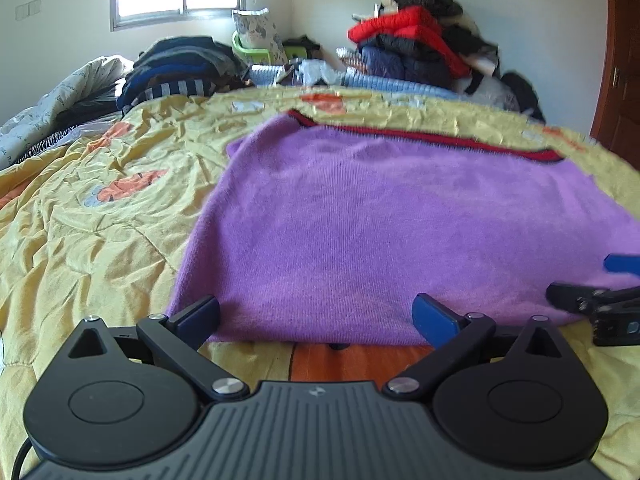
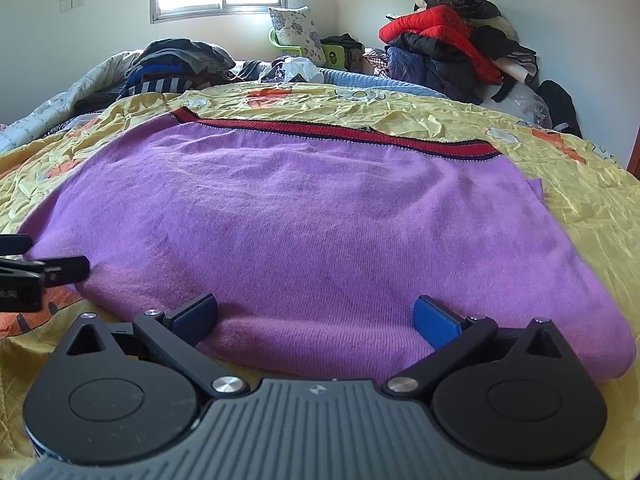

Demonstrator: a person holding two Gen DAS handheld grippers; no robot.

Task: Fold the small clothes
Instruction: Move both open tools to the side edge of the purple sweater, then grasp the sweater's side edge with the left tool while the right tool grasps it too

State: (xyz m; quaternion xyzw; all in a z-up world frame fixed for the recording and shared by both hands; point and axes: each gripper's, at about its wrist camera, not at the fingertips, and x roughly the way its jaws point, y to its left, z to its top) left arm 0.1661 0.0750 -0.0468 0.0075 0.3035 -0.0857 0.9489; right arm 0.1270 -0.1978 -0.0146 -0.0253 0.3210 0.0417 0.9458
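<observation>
1. Nearest the left wrist camera, the left gripper (image 1: 316, 314) stands wide open with nothing between its fingers; its blue pads sit at the near hem of the sweater (image 1: 380, 220), at or just short of it, and no cloth is pinched.
2. Nearest the right wrist camera, the right gripper (image 2: 316, 316) is also spread to its widest. Its fingertips rest at the sweater's (image 2: 300, 220) near folded edge, but they do not squeeze it, so it is released.
3. Each gripper shows in the other's view: the right at 3 o'clock in the left view, the left at 9 o'clock in the right view, so they sit side by side along the near edge.
4. Spread on the yellow quilt (image 2: 560, 200), the purple sweater fills the middle of both views, its red and dark trim (image 2: 340, 132) lying along the far edge at 12 o'clock.
5. Progress, as I judge it: the sweater looks like a compact rectangle with a rounded, doubled near edge and a layer peeking out at the right side, so at least one fold seems made. No sleeves show; they are presumably tucked under.
6. Left to do, I judge: perhaps one more fold, then move on; a clothes pile (image 2: 452, 44) waits at 1 o'clock.
</observation>
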